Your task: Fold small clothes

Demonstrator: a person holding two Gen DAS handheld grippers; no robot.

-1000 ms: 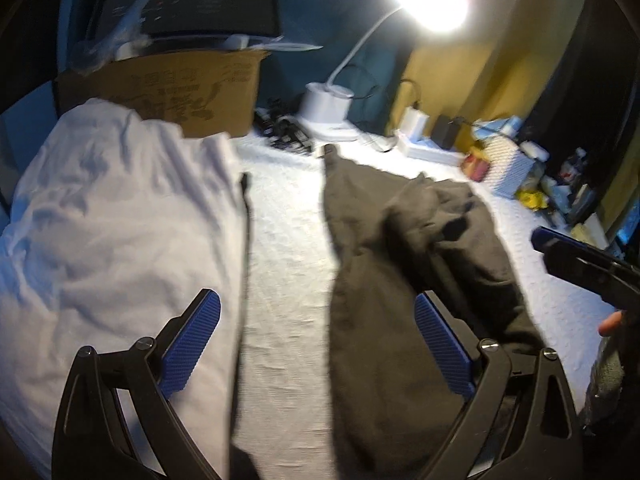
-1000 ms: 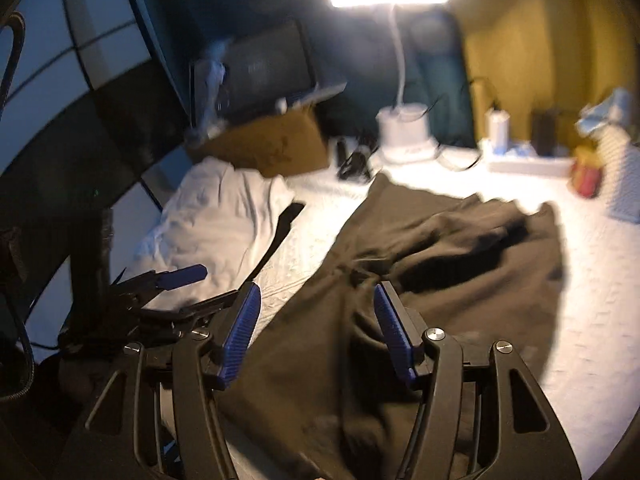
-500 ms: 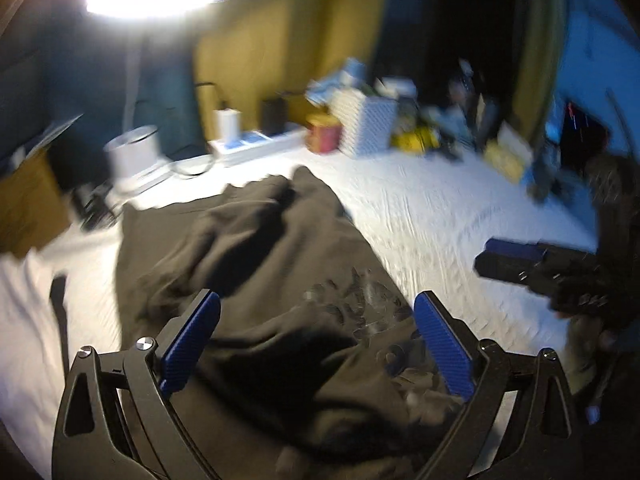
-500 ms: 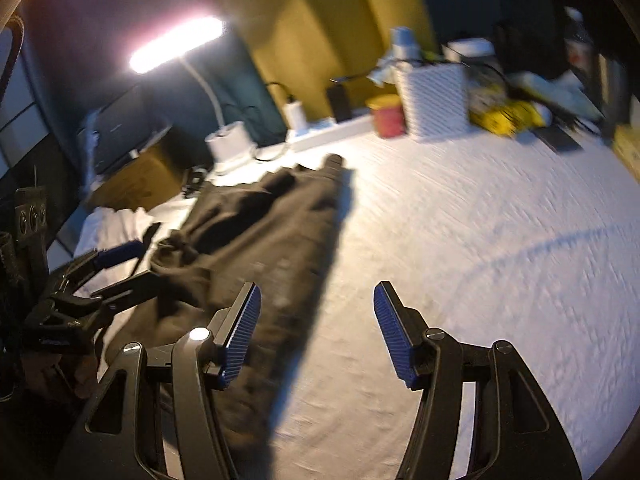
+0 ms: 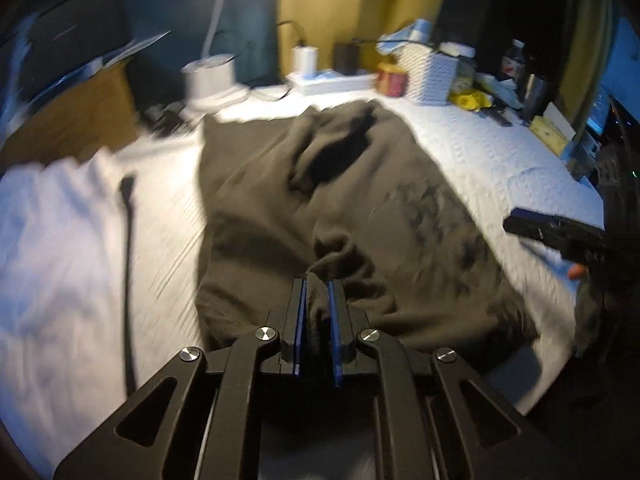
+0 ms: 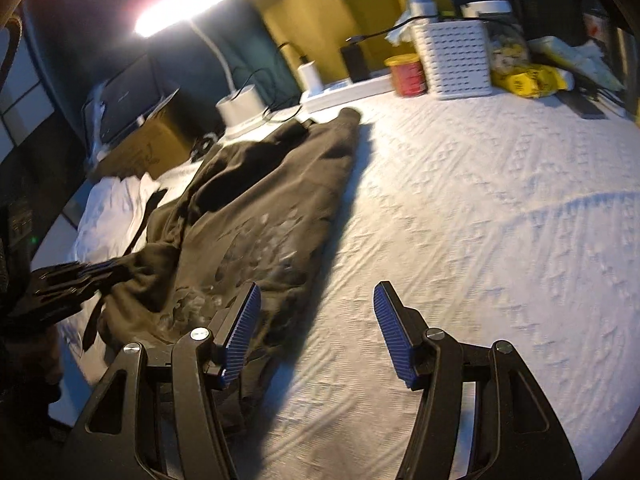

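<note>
Since half a second ago, the left tongs (image 5: 318, 312) are clenched on the dark garment's (image 5: 340, 200) near edge; its length runs away toward the lamp (image 6: 182, 0), right tongs (image 6: 316, 328) released beside it.

The garment (image 5: 304, 200) is dark olive-brown with a faded pale print, lying on a white cloth (image 6: 500, 220) with a raised woven pattern. The tongs (image 6: 316, 328) are black with ribbed blue pads (image 6: 242, 326). Behind stand a white perforated basket (image 6: 454, 60), a red tin (image 6: 408, 76) and yellow packets (image 6: 528, 80).
</note>
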